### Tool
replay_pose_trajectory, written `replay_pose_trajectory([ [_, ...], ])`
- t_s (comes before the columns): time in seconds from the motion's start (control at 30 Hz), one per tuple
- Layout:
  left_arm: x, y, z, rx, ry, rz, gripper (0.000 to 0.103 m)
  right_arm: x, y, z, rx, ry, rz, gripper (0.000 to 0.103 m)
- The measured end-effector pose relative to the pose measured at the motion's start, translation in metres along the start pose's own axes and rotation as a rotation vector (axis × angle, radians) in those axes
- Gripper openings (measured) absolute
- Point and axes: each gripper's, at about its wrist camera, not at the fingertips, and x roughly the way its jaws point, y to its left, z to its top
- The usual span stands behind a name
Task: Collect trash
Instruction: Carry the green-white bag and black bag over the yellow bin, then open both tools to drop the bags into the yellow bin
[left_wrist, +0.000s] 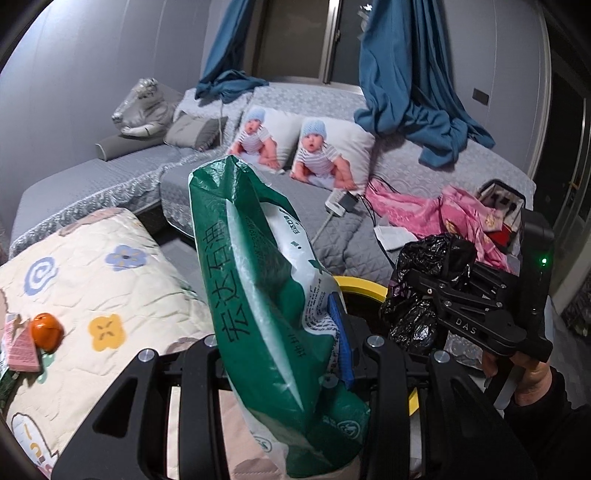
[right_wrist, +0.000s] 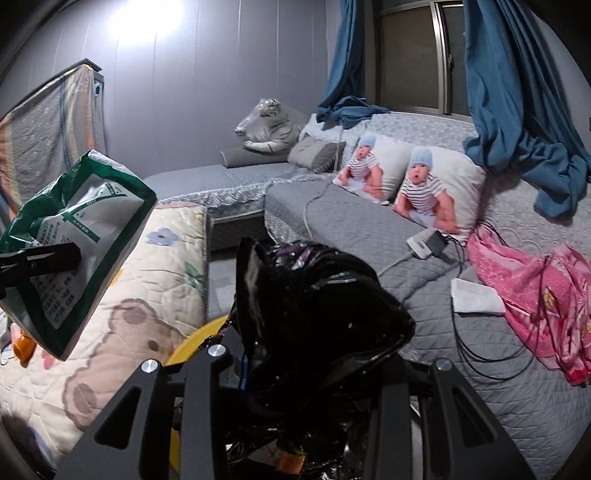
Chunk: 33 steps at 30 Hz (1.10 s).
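Two claws, each clamped on one piece of trash: left claw (left_wrist: 284, 354) on green-white bag (left_wrist: 266, 280) printed "宏达石油"; right claw (right_wrist: 306, 373) on black bag (right_wrist: 317, 306), "DAS" on its arm. Both above yellow bin (left_wrist: 360, 283). Two baby-print pillows (left_wrist: 332, 151) on sofa (left_wrist: 424, 162).

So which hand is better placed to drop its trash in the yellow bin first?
Probably the right. Its gripper holds the black bag just over the yellow bin rim. The left gripper holds the green pack beside the rim.
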Motion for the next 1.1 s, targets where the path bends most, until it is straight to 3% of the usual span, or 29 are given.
replay_pose_trajectory([
  [0.47, 0.086, -0.021, -0.005, 0.010, 0.147, -0.029, 0.035, 0.035, -0.017, -0.013, -0.021, 0.155, -0.065, 0.034],
  [0.8, 0.122, -0.022, -0.015, -0.005, 0.224, -0.031, 0.037, 0.056, -0.014, -0.021, -0.077, 0.262, -0.071, 0.037],
  [0.97, 0.117, -0.018, -0.013, -0.021, 0.191, -0.005, 0.056, 0.057, -0.019, -0.022, -0.058, 0.278, -0.070, 0.051],
  [1.1, 0.109, -0.014, -0.008, -0.033, 0.157, 0.007, 0.069, 0.051, -0.022, -0.019, -0.043, 0.265, -0.085, 0.068],
])
